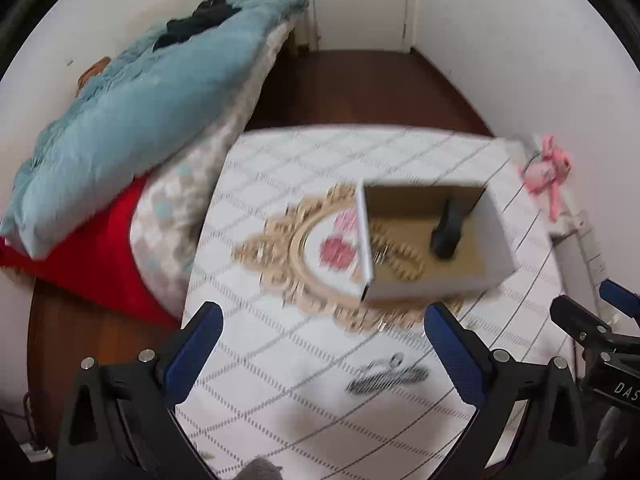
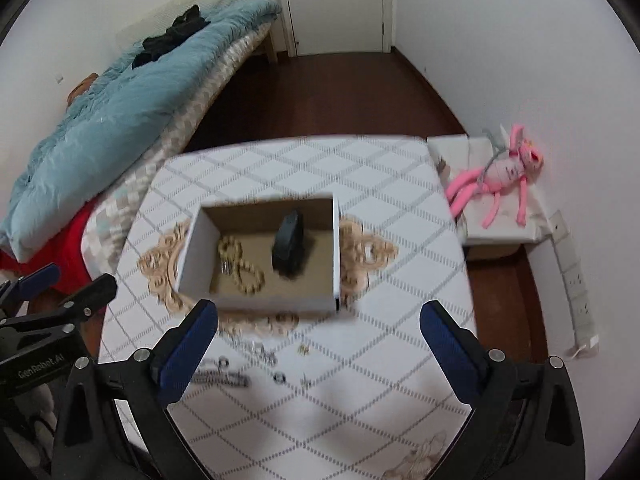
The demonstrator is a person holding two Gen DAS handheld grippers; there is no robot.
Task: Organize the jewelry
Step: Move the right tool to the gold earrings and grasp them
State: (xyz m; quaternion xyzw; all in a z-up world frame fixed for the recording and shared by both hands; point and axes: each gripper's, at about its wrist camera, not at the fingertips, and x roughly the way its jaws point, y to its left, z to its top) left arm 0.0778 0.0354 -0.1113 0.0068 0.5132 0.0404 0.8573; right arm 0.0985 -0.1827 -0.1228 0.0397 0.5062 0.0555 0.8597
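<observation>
An open white cardboard box (image 1: 492, 240) (image 2: 196, 248) stands on an ornate gold-framed tray (image 1: 288, 248) (image 2: 160, 260) on the table. Inside lie a beaded gold necklace (image 1: 400, 258) (image 2: 242, 266) and a dark upright object (image 1: 446, 232) (image 2: 289, 246). A dark chain piece (image 1: 386, 378) (image 2: 220, 378) and small rings (image 2: 278, 378) lie on the cloth in front of the box. My left gripper (image 1: 324, 356) is open and empty above the cloth. My right gripper (image 2: 318, 356) is open and empty, just short of the box.
The table has a white diamond-patterned cloth (image 1: 304, 160) (image 2: 360, 184). A bed with a blue duvet (image 1: 132, 120) (image 2: 108, 120) is at the left. A pink plush toy (image 1: 546, 168) (image 2: 500, 176) sits on a box at the right. A power strip (image 2: 576, 292) runs along the wall.
</observation>
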